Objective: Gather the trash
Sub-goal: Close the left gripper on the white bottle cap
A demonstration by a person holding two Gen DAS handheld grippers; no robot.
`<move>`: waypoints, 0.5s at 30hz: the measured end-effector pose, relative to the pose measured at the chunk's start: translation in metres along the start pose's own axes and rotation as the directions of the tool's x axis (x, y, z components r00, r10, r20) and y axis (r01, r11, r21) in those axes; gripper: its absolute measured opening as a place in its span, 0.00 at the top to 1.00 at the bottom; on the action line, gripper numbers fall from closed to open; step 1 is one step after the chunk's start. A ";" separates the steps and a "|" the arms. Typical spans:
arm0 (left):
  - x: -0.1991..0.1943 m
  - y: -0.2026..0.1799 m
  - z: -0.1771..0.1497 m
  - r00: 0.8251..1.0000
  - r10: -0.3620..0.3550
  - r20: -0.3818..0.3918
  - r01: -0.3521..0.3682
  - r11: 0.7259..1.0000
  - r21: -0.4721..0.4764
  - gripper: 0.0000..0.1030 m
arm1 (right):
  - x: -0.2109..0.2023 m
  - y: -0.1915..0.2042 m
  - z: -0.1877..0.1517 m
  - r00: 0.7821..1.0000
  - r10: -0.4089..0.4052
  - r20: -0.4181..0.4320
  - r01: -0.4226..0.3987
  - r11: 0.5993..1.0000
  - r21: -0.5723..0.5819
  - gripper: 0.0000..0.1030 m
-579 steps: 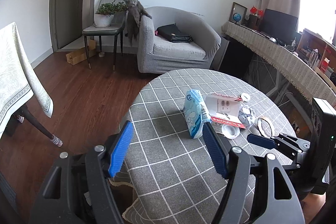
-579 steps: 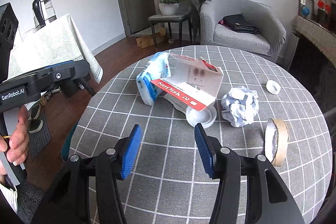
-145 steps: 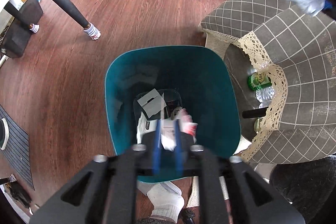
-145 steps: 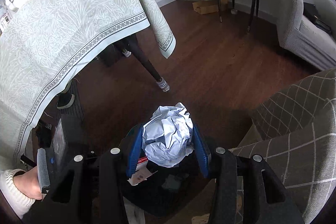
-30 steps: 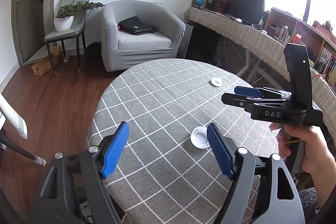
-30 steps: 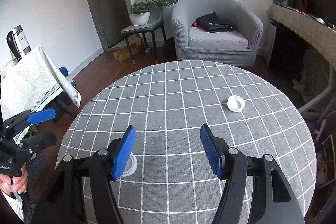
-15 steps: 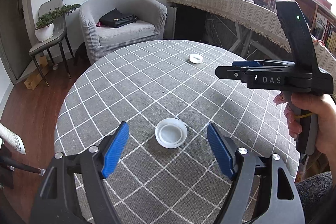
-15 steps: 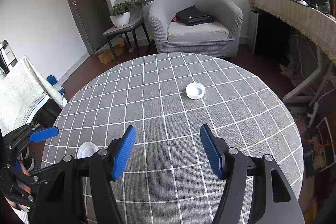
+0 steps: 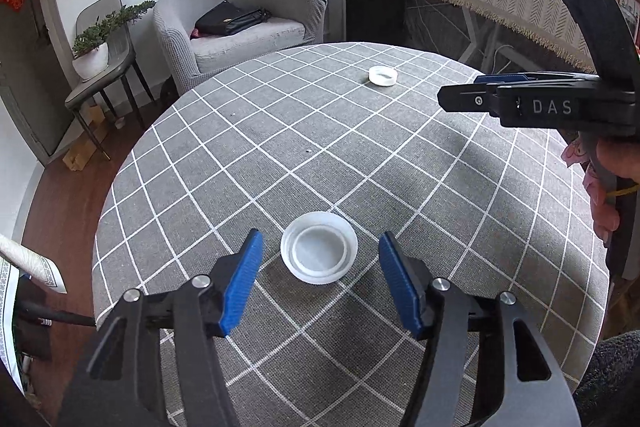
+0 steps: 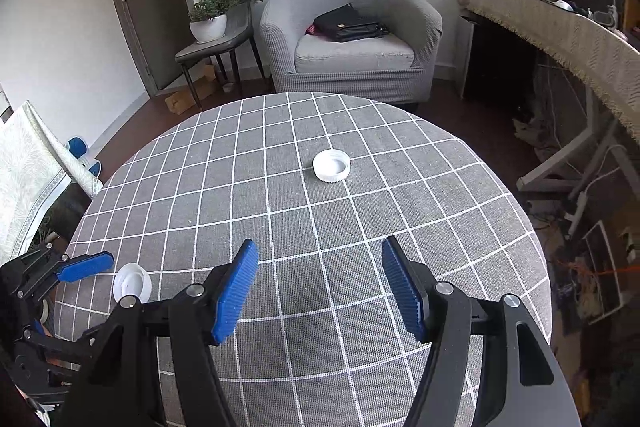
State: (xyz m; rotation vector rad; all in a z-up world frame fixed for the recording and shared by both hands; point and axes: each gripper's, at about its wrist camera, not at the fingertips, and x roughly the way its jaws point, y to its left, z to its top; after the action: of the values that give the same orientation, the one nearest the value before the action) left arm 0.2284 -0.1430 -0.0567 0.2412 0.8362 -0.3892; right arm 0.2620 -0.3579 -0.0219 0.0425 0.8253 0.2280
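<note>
Two white plastic lids lie on the round grey checked table (image 9: pixel 280 131). The larger lid (image 9: pixel 319 252) sits between the blue pads of my left gripper (image 9: pixel 320 279); its jaws are closing and a gap remains on each side of the lid. From the right wrist view that lid (image 10: pixel 132 283) shows at the table's left edge beside the left gripper's blue fingertips (image 10: pixel 86 265). The smaller lid (image 10: pixel 331 165) lies near the table's middle, well ahead of my right gripper (image 10: pixel 320 287), which stands open over bare cloth. The small lid (image 9: pixel 383 75) also appears at the far side in the left wrist view.
A grey armchair (image 10: pixel 352 39) with a black bag stands behind the table. A chair with a potted plant (image 10: pixel 210 23) is at the back left, a long cloth-covered desk (image 10: pixel 568 35) along the right. A pale tablecloth (image 10: pixel 28 171) hangs at the left.
My left gripper moved down and forward so the larger lid now lies between its pads, and its jaws have narrowed. The right gripper crept forward toward the smaller lid, still open.
</note>
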 end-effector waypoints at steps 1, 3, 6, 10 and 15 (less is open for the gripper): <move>0.001 0.000 0.000 1.000 0.000 -0.006 0.000 1.000 -0.003 0.44 | 0.000 -0.001 0.001 1.000 0.006 0.006 -0.006 1.000 0.005 0.37; 0.004 0.000 -0.001 1.000 -0.003 -0.014 0.003 1.000 -0.018 0.46 | 0.002 -0.001 0.003 1.000 0.001 0.016 -0.001 1.000 0.003 0.32; 0.007 0.002 -0.001 1.000 -0.025 -0.011 0.025 0.998 -0.050 0.50 | 0.007 0.001 0.010 0.999 -0.036 0.033 0.036 0.999 -0.013 0.32; 0.008 0.005 0.002 1.000 -0.020 -0.001 0.020 0.997 -0.073 0.59 | 0.015 0.000 0.014 0.999 -0.045 0.031 0.046 0.999 -0.016 0.32; 0.005 0.011 0.001 1.000 -0.030 0.006 0.030 0.991 -0.133 0.59 | 0.029 -0.012 0.014 0.997 -0.072 0.008 0.072 0.997 0.012 0.32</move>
State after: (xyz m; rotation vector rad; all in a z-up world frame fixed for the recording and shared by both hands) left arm 0.2367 -0.1349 -0.0595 0.1043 0.8588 -0.3602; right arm 0.2936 -0.3626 -0.0345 0.0241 0.8183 0.1548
